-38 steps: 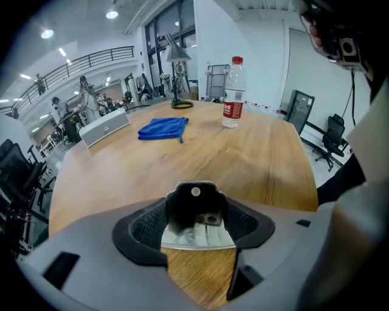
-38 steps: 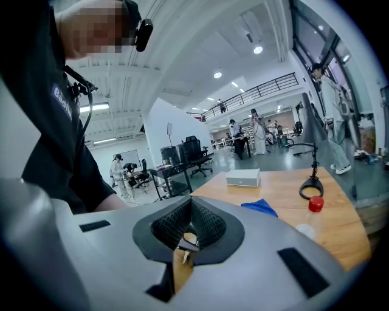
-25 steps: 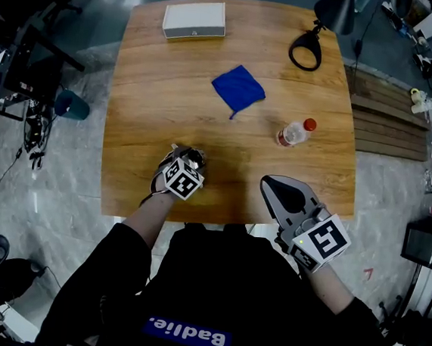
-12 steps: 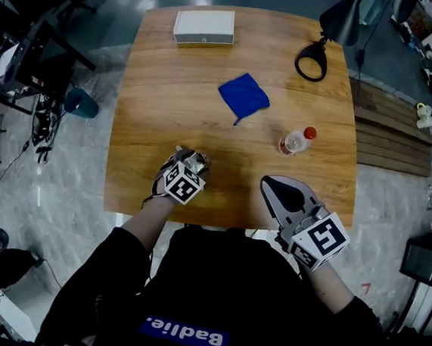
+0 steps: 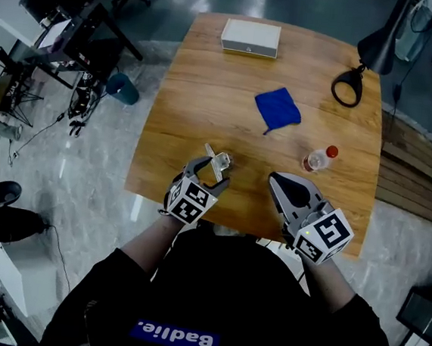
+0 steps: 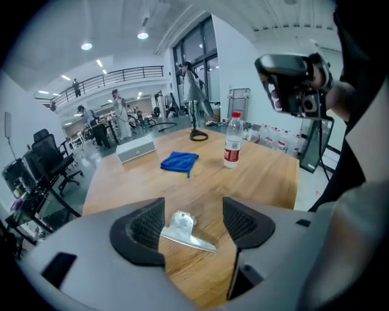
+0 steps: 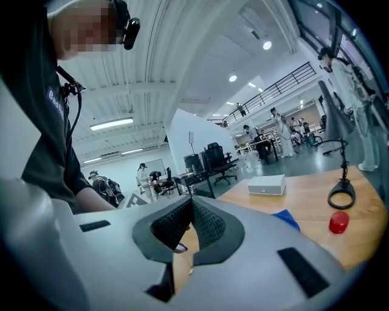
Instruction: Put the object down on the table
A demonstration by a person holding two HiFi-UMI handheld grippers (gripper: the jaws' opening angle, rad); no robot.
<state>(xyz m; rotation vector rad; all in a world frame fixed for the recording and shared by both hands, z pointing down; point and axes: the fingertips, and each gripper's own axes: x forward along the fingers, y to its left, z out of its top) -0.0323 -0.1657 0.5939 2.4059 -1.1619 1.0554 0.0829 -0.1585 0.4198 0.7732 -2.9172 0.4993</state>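
Observation:
A small silvery metal clip [image 5: 219, 160] [image 6: 181, 229] lies on the wooden table [image 5: 198, 121] near its front edge. My left gripper [image 5: 214, 171] [image 6: 193, 212] is open, its two dark pads standing wide on either side of the clip; the clip's left end lies close to the left pad [image 6: 144, 226], and I cannot tell if they touch. My right gripper [image 5: 284, 185] [image 7: 192, 205] hovers at the front right edge of the table, shut with nothing between its pads.
On the table are a blue cloth [image 5: 278, 108], a clear bottle with a red cap [image 5: 317, 160], a white box [image 5: 250, 37] at the far edge, and a black desk lamp [image 5: 352, 81] at the far right. Office chairs and gear [image 5: 77, 33] stand on the floor to the left.
My left gripper, shut on the clip before, has opened and the clip now lies on the table. The head view has shifted, so the table sits further right in frame.

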